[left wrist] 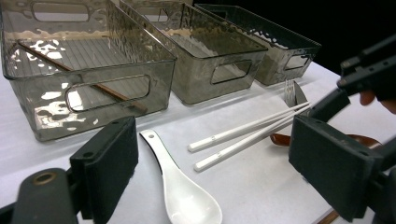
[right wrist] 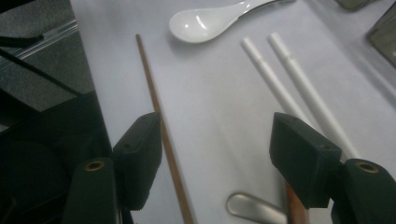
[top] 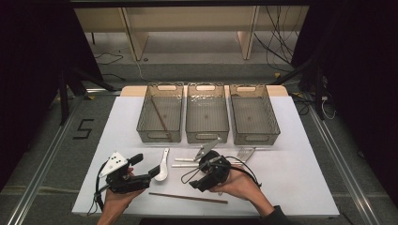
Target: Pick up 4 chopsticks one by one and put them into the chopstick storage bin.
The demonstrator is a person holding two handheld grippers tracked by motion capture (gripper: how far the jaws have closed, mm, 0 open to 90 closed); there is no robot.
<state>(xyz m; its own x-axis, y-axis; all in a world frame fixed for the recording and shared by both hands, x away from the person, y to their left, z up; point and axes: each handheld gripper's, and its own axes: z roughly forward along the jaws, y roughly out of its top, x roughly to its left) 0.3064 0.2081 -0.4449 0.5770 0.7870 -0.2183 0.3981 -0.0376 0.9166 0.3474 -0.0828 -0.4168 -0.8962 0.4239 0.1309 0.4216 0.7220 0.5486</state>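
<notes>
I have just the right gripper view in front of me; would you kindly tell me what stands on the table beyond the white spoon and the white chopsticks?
Observer: Three clear grey bins stand in a row on the far part of the table: left bin, middle bin, right bin.
Operator: Thank you. Is anything inside them?
Observer: A brown chopstick lies slanted in the left bin; I see nothing in the other two.
Operator: And where is the left tool?
Observer: The left tool hangs open, holding nothing, right beside the bowl of the white spoon.
</notes>
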